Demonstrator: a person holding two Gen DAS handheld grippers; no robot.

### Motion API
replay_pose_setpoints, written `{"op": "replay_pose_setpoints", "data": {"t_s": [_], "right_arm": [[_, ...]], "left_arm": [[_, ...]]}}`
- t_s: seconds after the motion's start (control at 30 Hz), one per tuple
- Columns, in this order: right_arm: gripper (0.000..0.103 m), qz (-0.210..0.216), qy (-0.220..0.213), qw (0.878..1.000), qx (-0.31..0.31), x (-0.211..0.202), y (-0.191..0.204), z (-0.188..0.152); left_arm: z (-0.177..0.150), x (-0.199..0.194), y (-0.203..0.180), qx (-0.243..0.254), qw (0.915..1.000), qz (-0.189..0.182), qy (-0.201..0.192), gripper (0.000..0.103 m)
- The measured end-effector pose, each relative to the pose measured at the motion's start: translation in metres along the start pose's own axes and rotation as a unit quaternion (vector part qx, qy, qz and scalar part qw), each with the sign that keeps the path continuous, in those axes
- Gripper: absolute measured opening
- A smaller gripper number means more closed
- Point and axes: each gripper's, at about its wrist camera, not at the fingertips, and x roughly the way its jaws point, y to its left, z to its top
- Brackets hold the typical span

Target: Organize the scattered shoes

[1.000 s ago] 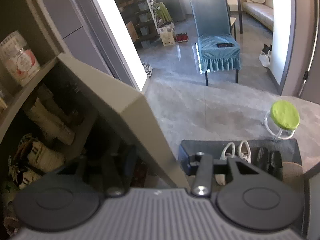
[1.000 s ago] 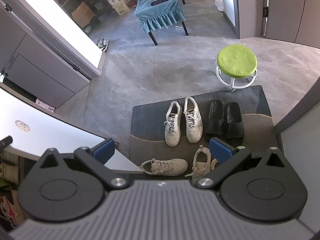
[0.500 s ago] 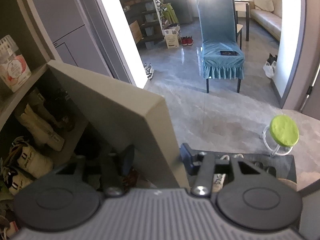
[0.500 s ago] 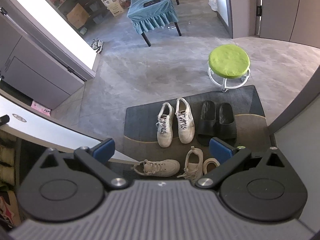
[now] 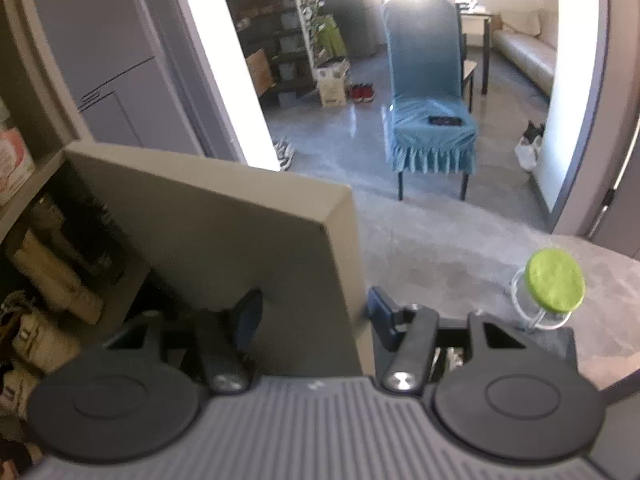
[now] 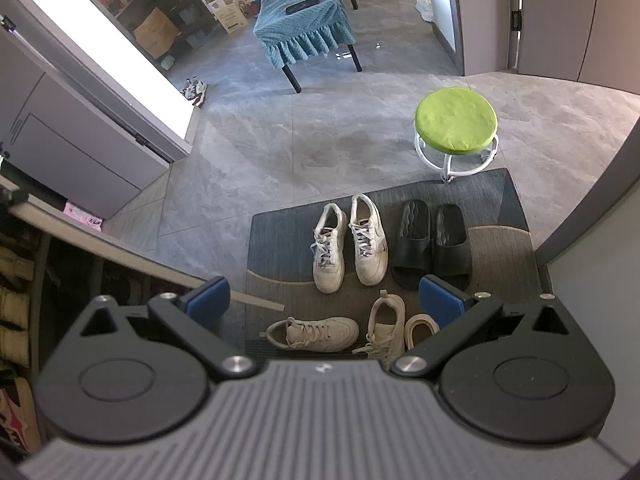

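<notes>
Two claws in view, one per camera. Left claw straddling the edge of an open cabinet door, one finger on each side; actual pinch on the panel impossible to tell. Shoe shelves to the left of the door, crowded with pale shoes. Right claw spread wide and empty, hovering above a dark doormat. On the doormat: white sneakers side by side, black slides just beside them to the right, nearer the camera a cream sneaker lying crosswise, and another cream sneaker pointing away. Green stool at the mat's far edge; teal-covered chair farther off on the grey floor.
</notes>
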Motion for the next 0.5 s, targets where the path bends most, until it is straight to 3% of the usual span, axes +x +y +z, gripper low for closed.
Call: {"op": "replay_pose_setpoints", "data": {"t_s": [0.07,0.27,0.5], "right_arm": [[0.103,0.001,0.002,1.0,-0.006,0.0,0.0,-0.001],[0.103,0.004,0.01,1.0,-0.028,0.0,0.004,-0.004],[0.103,0.023,0.031,0.994,-0.1,0.002,0.055,-0.018]], "left_arm": [[0.004,-0.003,0.001,-0.004,0.9997,-0.015,-0.019,0.06],[-0.001,-0.02,0.008,-0.024,0.999,-0.012,-0.037,0.065],[-0.057,-0.054,0.034,-0.054,0.9982,-0.002,-0.026,0.071]]}}
